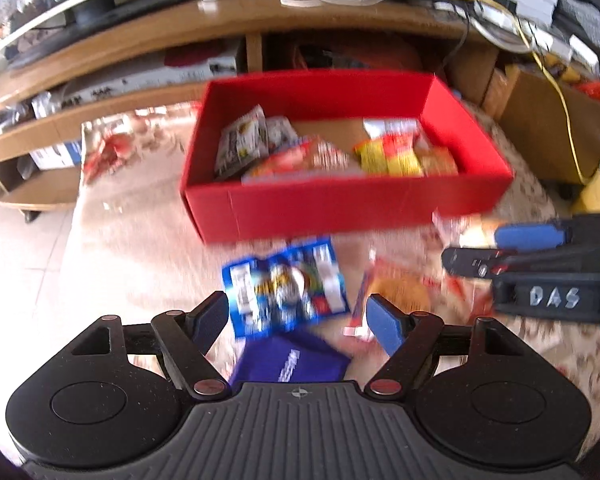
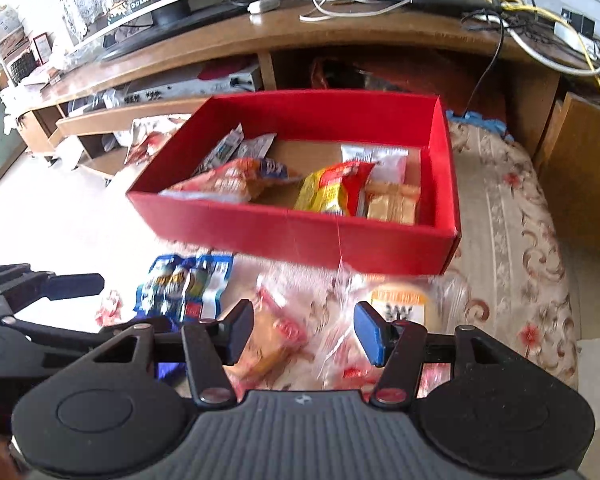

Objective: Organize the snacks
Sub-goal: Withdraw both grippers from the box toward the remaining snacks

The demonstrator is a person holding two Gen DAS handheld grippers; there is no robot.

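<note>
My left hand-held gripper (image 1: 298, 318) points down with its blue-padded jaws apart and empty; my right hand-held gripper (image 2: 303, 333) hangs beside it, jaws also apart and empty. Just beyond my left fingertips lies a flat blue snack packet with cartoon print (image 1: 286, 286), and nearer me a purple pouch (image 1: 290, 360). Under my right jaws lie clear plastic-wrapped orange pastries (image 2: 270, 338) on a cream floral cloth (image 2: 512, 240). Farther on sits an open red cardboard box (image 2: 300, 236) holding a yellow-and-red crinkly bag (image 2: 332, 190) and other wrapped snacks. Behind it stands a low wooden TV stand (image 2: 340, 36) strewn with cables.
</note>
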